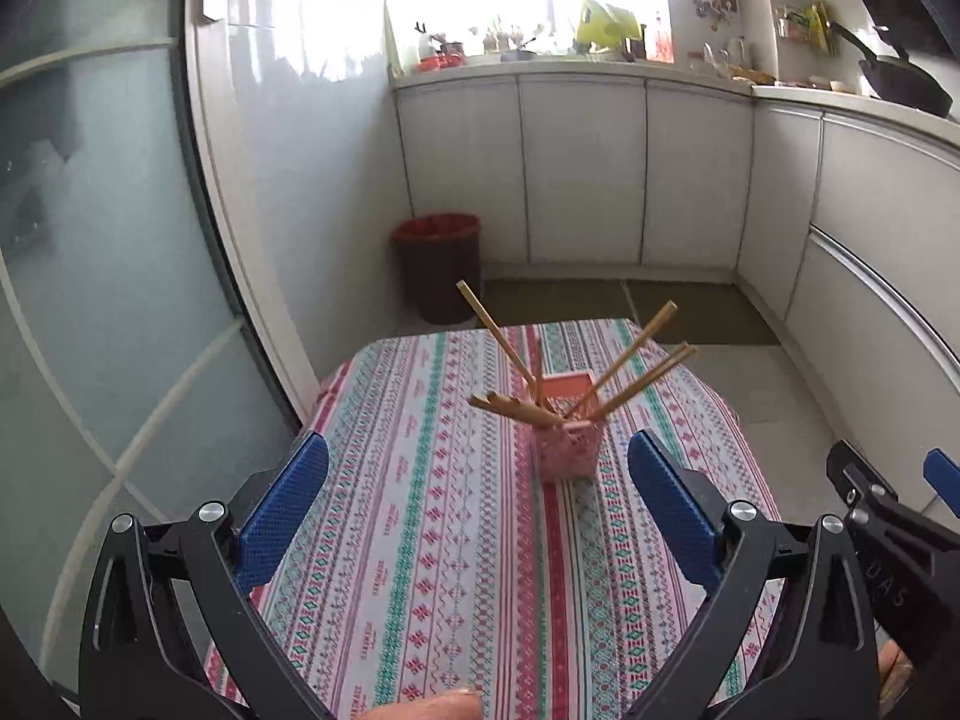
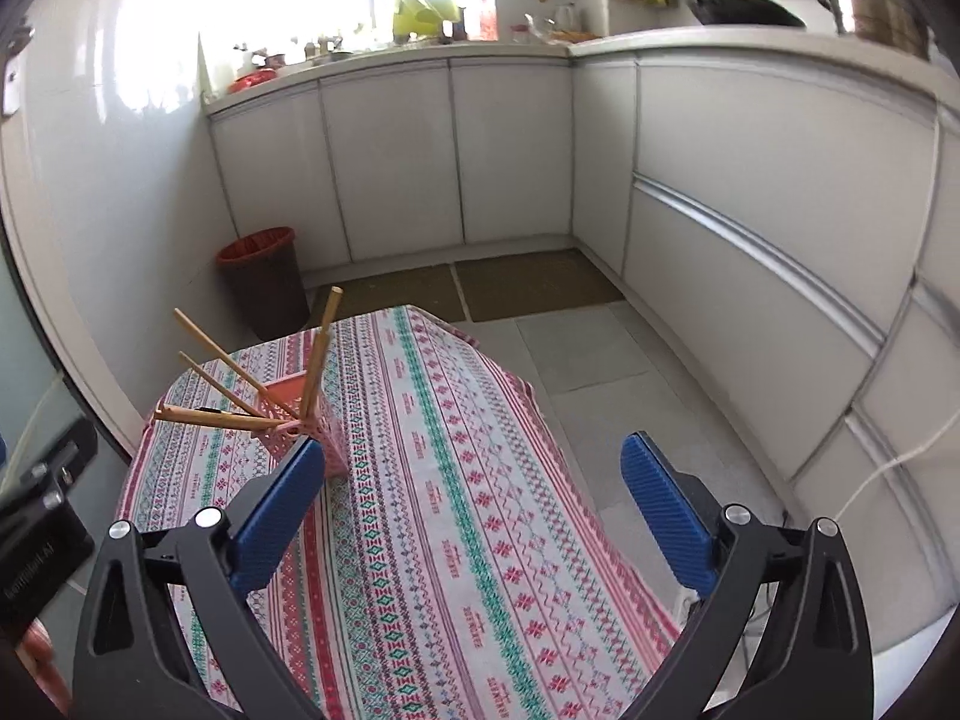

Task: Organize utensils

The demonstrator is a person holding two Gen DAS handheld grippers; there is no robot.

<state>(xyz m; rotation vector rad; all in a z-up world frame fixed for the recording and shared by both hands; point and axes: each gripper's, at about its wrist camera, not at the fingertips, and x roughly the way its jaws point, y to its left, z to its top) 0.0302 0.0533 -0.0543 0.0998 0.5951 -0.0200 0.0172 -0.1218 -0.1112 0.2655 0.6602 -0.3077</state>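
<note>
A pink holder (image 1: 567, 450) stands upright near the middle of the counter (image 1: 420, 540), which is covered with a cloth of red, green and white patterned stripes. Several wooden chopsticks (image 1: 630, 372) stand in the holder and fan outward, some leaning left, some right, and a few lying low across its rim toward the near left.

The left claw (image 1: 477, 516) stands wide, its blue pads (image 1: 288, 516) well apart with nothing between them. The holder lies ahead of it on the far side, roughly on the line between the two pads but apart from both. At the right edge of this view part of the right claw shows just beside it.

The right claw (image 2: 474, 516) is also wide and holds nothing. In the right wrist view the holder (image 2: 324, 438) sits far and left, just behind the tip of the left pad (image 2: 282, 510); whether they touch cannot be told. The right pad (image 2: 666, 516) hangs over the right edge of the counter, well apart from the holder.

Beyond the far end of the counter a dark bin (image 1: 438, 267) with a red liner stands on the floor against white cabinets (image 1: 582, 168).
</note>
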